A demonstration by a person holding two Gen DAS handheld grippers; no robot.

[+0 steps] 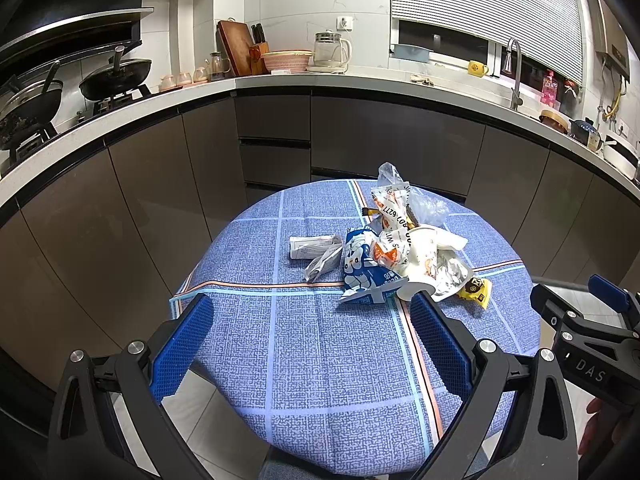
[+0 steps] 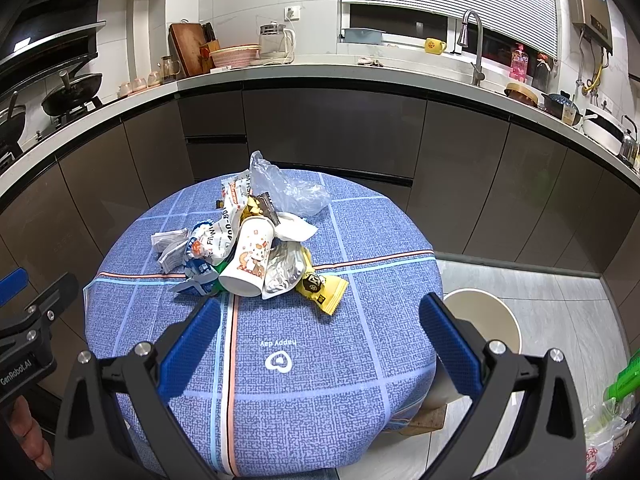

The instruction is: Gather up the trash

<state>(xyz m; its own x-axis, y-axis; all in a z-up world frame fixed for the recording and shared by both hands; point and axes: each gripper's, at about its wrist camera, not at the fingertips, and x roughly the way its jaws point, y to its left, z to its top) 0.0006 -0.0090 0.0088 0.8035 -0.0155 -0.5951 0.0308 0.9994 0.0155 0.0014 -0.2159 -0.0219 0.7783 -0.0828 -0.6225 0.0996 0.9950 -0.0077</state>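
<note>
A heap of trash lies on the round table with the blue checked cloth (image 1: 320,360) (image 2: 320,360). It holds a tipped white paper cup (image 1: 420,260) (image 2: 248,260), a blue snack bag (image 1: 362,268), a yellow wrapper (image 2: 322,286) (image 1: 476,292), a silver foil pouch (image 2: 282,266), a clear plastic bag (image 2: 288,188) and folded paper (image 1: 312,246). My left gripper (image 1: 310,310) is open over the near part of the table, short of the heap. My right gripper (image 2: 320,314) is open too, just in front of the cup and yellow wrapper.
A round white bin (image 2: 484,324) stands on the tiled floor right of the table. A dark-fronted kitchen counter (image 1: 280,80) curves behind, with pans, a kettle and a sink tap. The other gripper shows at each view's edge, held by a hand.
</note>
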